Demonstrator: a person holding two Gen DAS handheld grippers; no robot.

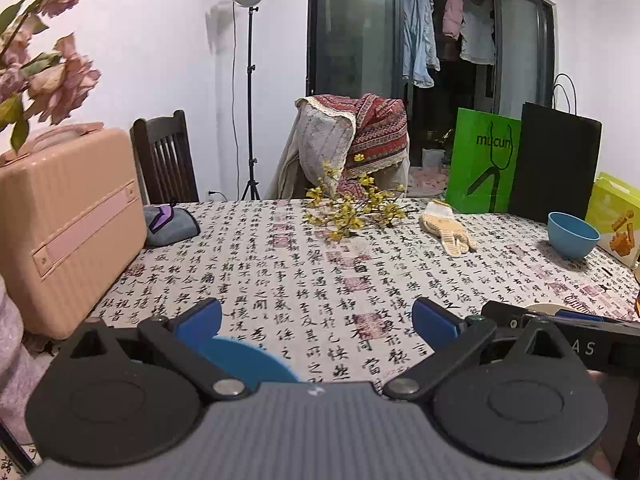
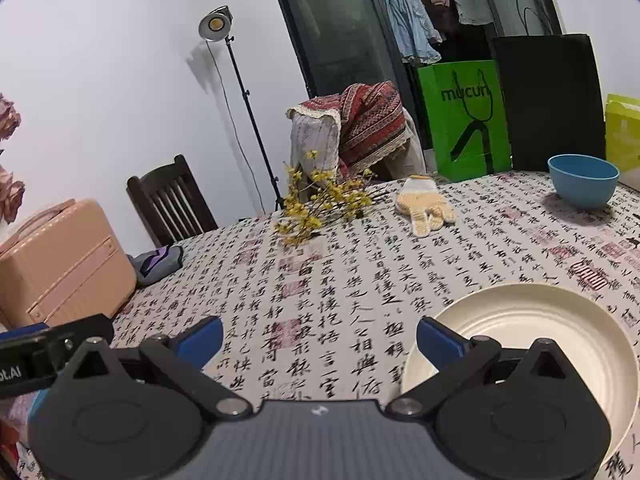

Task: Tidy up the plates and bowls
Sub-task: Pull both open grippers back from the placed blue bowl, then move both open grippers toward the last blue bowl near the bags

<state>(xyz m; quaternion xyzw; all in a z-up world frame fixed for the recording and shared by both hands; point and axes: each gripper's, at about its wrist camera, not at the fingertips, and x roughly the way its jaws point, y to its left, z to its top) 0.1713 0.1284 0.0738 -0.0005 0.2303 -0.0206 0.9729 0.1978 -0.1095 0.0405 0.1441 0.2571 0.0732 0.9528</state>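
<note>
A blue bowl (image 1: pixel 573 235) (image 2: pixel 583 185) stands upright at the far right of the table. A cream plate (image 2: pixel 536 328) lies near the front edge, partly under my right gripper's right finger; a sliver of the cream plate (image 1: pixel 544 307) shows in the left wrist view behind the other gripper. A blue plate (image 1: pixel 248 360) lies just below my left gripper (image 1: pixel 317 320), by its left finger. My left gripper is open and holds nothing. My right gripper (image 2: pixel 319 338) is open too, above the tablecloth left of the cream plate.
A pink suitcase (image 1: pixel 68 224) stands at the left edge of the table. A grey pouch (image 1: pixel 168 224), yellow flower sprigs (image 1: pixel 356 208) and a knitted glove (image 1: pixel 448 228) lie further back. Green bag (image 1: pixel 484 160), black bag (image 1: pixel 556 160) and a yellow box (image 1: pixel 616 220) line the far right.
</note>
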